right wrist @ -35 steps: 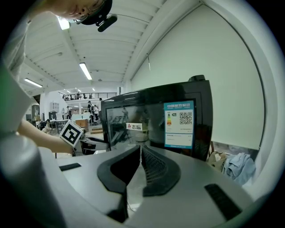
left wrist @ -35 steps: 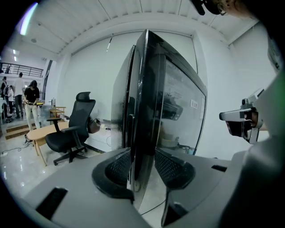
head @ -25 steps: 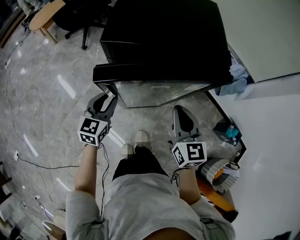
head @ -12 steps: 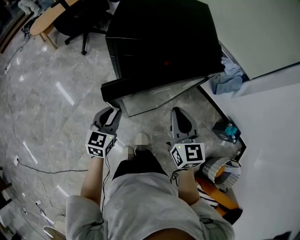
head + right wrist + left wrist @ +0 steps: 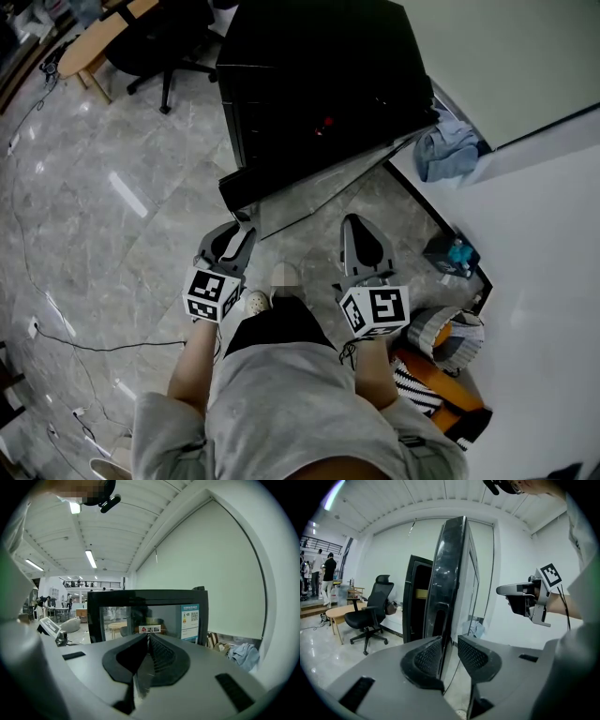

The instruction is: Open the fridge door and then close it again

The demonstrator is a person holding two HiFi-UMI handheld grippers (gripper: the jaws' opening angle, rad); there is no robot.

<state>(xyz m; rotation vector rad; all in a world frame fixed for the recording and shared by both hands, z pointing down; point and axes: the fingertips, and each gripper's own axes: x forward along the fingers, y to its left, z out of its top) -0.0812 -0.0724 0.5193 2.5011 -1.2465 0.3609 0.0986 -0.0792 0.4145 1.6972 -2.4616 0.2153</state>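
Note:
The black fridge [image 5: 319, 75] stands in front of me with its glass door [image 5: 309, 183] swung partly open, hinged at the right. My left gripper [image 5: 236, 230] is at the door's free edge. In the left gripper view the door [image 5: 452, 583] runs edge-on between the pads of the left gripper [image 5: 450, 651]; the jaws have just been closing and now grip that edge. My right gripper [image 5: 361, 225] hovers in front of the door, apart from it. In the right gripper view the right gripper [image 5: 147, 651] is shut on nothing and faces the glass door [image 5: 140, 613].
An office chair [image 5: 155, 42] and a wooden table [image 5: 89, 42] stand at the far left. A blue cloth [image 5: 448, 145] lies beside the fridge by the white wall [image 5: 525, 234]. A basket [image 5: 450, 333] sits at my right. A cable [image 5: 84, 342] crosses the floor.
The door's free edge has swung out and to the right, and the left gripper has moved right and nearer to me with it. The right gripper has shifted only slightly.

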